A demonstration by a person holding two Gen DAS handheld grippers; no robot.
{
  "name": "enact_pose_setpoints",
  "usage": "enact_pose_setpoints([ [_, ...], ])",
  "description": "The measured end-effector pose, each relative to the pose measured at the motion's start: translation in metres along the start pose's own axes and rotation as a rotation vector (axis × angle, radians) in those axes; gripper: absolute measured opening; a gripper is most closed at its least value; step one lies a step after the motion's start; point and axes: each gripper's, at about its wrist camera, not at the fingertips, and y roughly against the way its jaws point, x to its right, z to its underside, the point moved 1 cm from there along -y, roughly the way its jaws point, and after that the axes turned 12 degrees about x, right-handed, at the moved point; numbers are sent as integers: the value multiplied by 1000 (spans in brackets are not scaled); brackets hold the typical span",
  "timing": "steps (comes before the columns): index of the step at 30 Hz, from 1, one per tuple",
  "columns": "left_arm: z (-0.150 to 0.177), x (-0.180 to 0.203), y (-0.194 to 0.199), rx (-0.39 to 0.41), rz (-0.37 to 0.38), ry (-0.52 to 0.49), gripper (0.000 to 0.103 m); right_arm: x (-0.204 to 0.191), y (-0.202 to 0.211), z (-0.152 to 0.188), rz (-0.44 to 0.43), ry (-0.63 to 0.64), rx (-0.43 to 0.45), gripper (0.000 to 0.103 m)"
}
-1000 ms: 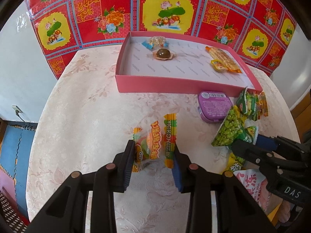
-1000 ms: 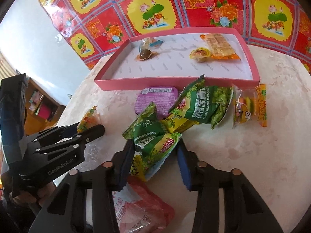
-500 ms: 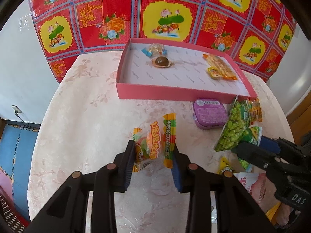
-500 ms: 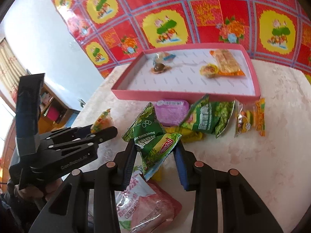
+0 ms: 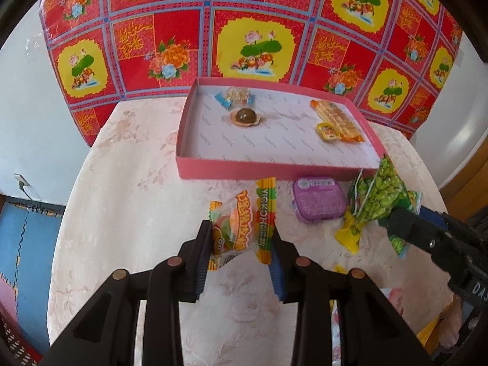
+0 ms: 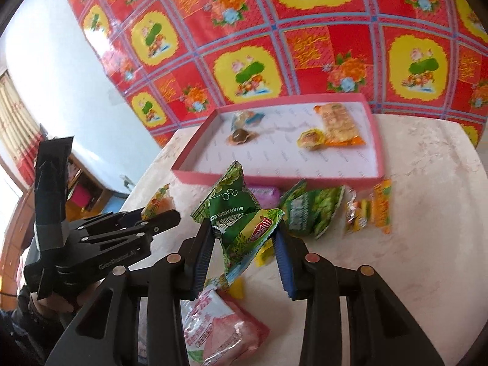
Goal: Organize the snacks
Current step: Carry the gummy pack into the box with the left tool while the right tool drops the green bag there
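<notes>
My left gripper is shut on an orange and yellow gummy snack packet and holds it above the table, short of the pink tray. My right gripper is shut on a green pea snack packet and holds it lifted above the table. The tray holds several small snacks: a brown candy, a clear candy, an orange wafer pack and a small yellow cup.
A purple tin, another green pea packet, a yellow-orange packet, a yellow packet and a pink packet lie on the round cream table. A red patterned cloth hangs behind the tray.
Both grippers have risen with their packets. The green packet has lifted off the pile, and both views have drawn back and up from the table.
</notes>
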Motion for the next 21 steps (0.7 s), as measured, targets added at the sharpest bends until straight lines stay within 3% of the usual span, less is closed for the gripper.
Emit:
enact_pose_setpoints([
  [21,-55,3,-30,60,13,-15,35,46,-12,-36,133,-39,72,39],
])
